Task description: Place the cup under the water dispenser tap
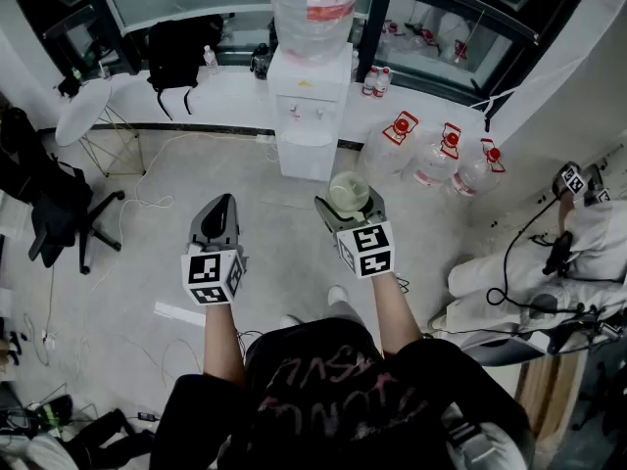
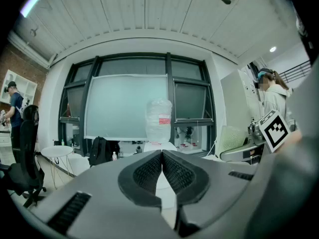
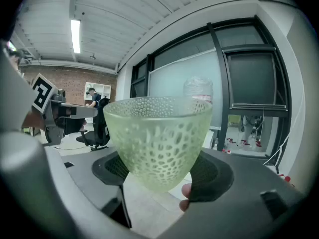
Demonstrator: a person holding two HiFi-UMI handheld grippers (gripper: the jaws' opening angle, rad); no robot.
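A pale green, dimpled cup (image 1: 348, 192) stands upright between the jaws of my right gripper (image 1: 349, 207), which is shut on it and holds it in the air above the floor. In the right gripper view the cup (image 3: 158, 138) fills the middle and the pads (image 3: 212, 176) press on its lower sides. The white water dispenser (image 1: 308, 116), with a big bottle (image 1: 313, 8) on top, stands against the far wall, well ahead of the cup. My left gripper (image 1: 217, 221) hangs level beside the right one; its pads (image 2: 149, 171) meet with nothing between them.
Several full water bottles (image 1: 446, 160) lie on the floor right of the dispenser. A black office chair (image 1: 59, 213), a round white table (image 1: 83, 111) and a black backpack (image 1: 181, 52) are at the left. A person in white (image 1: 578, 243) is at the right. Cables trail across the floor.
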